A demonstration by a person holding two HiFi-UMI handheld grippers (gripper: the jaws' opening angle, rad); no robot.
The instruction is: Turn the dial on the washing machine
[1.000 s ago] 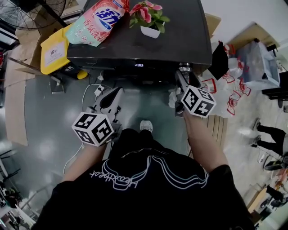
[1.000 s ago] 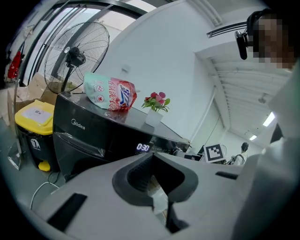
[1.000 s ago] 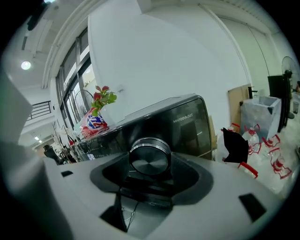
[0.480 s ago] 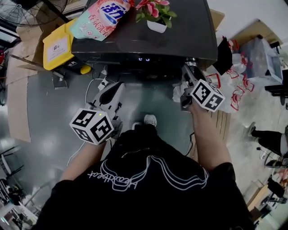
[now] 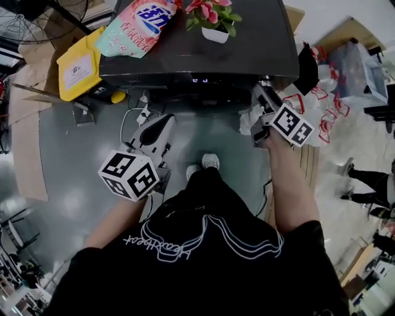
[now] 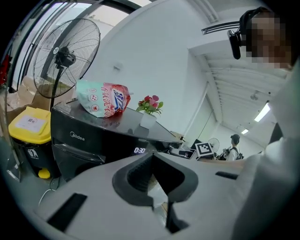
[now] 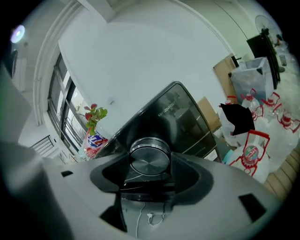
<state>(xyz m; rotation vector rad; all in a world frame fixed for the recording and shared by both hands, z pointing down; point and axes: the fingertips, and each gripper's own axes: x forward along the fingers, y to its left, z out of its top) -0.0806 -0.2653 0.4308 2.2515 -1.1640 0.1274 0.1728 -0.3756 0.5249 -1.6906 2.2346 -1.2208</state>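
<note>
The black washing machine (image 5: pixel 247 43) stands in front of me, its lit display (image 5: pixel 199 80) on the front edge. Its round silver dial (image 7: pixel 150 157) is at the panel's right end, small in the head view (image 5: pixel 266 83). My right gripper (image 7: pixel 150 163) is shut on the dial, a pad pressing each side, and reaches in from the right in the head view (image 5: pixel 264 94). My left gripper (image 5: pixel 162 121) hangs back from the machine above the floor, its jaws shut on nothing. In the left gripper view (image 6: pixel 152 157) the machine (image 6: pixel 89 136) is farther off.
A detergent bag (image 5: pixel 139 24) and a potted flower (image 5: pixel 213 21) lie on the machine's lid. A yellow bin (image 5: pixel 77 65) and a fan (image 5: pixel 37 18) stand to the left. Bags of bottles (image 5: pixel 321 105) crowd the right. A white cable (image 5: pixel 131 120) runs over the floor.
The right gripper has rolled about its own line while staying on the dial; its marker cube now sits more tilted. The left gripper has hardly moved.
</note>
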